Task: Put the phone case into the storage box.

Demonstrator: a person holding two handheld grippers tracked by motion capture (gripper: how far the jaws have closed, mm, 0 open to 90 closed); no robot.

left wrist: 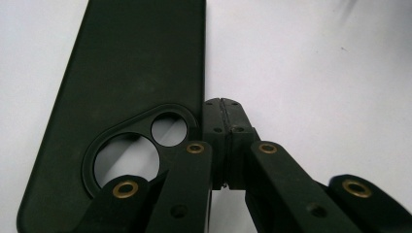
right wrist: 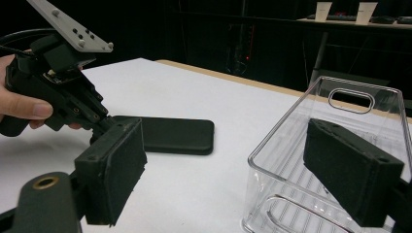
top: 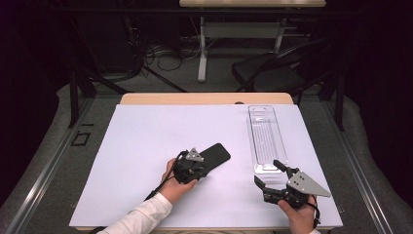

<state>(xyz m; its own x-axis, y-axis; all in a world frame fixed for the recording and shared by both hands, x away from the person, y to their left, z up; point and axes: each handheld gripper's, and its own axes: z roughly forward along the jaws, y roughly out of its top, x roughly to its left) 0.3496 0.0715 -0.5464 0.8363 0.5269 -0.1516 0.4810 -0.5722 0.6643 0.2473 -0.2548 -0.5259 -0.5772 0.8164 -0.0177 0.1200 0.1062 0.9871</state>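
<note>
Dark room beyond, with a chair and cables on the floor; nearer, a white sheet [top: 160, 131] over a wooden table [top: 204, 99]. Lying flat on that sheet, left of middle: black phone case [top: 214, 156], apparently back up, camera cut-out at the end toward the person.

Probably light, thin and rubbery, so bendy rather than stiff. Matte, so hardly slippery, and nothing fragile about it. Sits flush with the surface, though, so awkward to get a pad under. Best taken at a long edge, or through the camera opening with one pad in the hole and one on the outer rim. Likely to flop if pinched at a far corner.

Left gripper [top: 202, 170]: jaws pressed together on nothing, tips right against or just beside the case's long edge, next to the cut-out. Right gripper [top: 267, 171]: jaws spread wide, empty, near the close end of a clear plastic tray [top: 265, 131], well apart from the case.
</note>
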